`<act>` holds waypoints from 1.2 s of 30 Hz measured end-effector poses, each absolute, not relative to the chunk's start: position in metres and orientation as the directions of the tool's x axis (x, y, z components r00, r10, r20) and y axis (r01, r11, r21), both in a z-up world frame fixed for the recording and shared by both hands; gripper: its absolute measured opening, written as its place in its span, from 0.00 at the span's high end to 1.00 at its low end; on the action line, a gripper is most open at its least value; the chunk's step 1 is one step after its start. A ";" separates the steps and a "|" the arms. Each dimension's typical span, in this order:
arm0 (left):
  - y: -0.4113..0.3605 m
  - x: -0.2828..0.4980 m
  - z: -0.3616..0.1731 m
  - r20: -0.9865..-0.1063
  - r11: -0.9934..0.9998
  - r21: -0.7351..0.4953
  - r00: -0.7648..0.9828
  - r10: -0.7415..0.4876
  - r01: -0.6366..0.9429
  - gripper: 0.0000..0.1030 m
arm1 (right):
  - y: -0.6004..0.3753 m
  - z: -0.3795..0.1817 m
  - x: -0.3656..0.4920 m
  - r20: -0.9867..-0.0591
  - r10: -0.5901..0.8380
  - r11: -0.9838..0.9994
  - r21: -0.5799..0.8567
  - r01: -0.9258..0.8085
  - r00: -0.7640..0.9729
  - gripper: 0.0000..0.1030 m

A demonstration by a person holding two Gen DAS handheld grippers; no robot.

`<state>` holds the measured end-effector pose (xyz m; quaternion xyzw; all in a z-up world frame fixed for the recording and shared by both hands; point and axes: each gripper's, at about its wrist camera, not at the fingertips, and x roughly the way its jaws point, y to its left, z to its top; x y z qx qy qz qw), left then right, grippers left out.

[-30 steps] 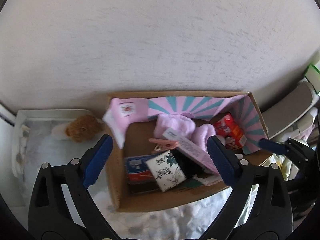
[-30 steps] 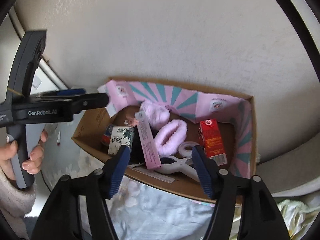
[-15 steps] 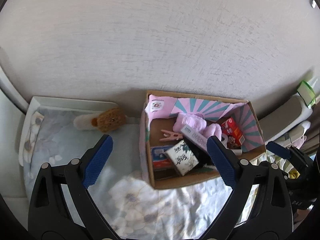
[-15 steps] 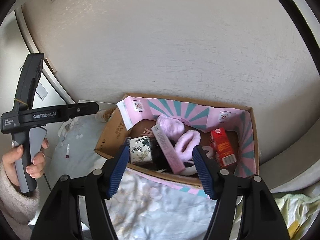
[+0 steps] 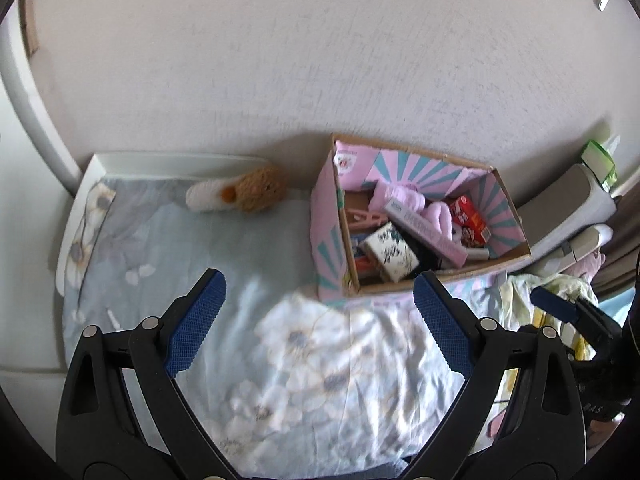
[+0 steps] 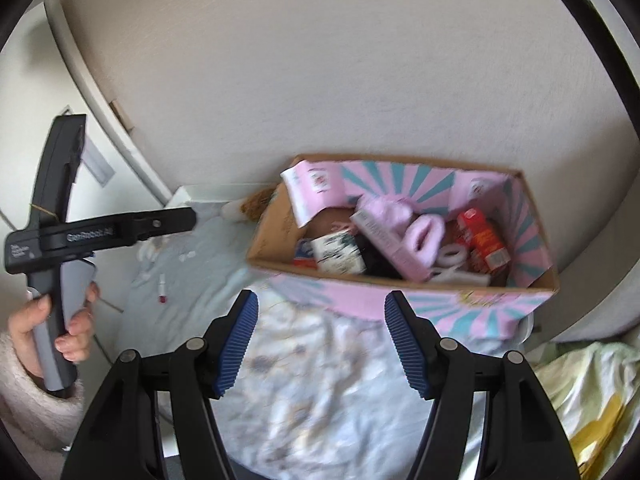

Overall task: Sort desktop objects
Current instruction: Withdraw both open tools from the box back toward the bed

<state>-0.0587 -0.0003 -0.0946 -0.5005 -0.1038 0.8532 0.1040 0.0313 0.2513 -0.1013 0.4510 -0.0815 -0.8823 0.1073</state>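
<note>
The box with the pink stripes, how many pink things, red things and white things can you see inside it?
Inside the box:
Pink: 3 (fluffy slippers, long pink box, clothes peg)
Red: 1 (red carton)
White: 2 (flowered white pack, tape roll)
Total: 6

Left gripper (image 5: 316,320) and right gripper (image 6: 320,344): both angled downward, jaws apart, nothing held. Left hand (image 6: 56,324) grips its handle.

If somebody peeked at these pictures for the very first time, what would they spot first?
Probably the pink and teal cardboard box against the wall, stuffed with things like a red carton and fluffy pink slippers. Next, the brown plush toy lying left of it on the flowery sheet, with both grippers open and empty above.
</note>
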 end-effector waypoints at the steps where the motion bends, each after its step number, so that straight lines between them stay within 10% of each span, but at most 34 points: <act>1: -0.003 -0.056 -0.094 -0.831 -0.956 -0.283 -0.478 0.284 -0.076 0.08 | 0.246 -0.101 0.035 -0.777 -0.269 -0.962 0.247 0.117 -0.570 0.40; 36: -0.159 -0.027 -0.094 -0.831 -0.962 -0.227 -0.546 0.109 0.153 0.08 | 0.077 -0.090 -0.078 -0.762 -0.368 -0.927 0.255 0.275 -0.534 0.40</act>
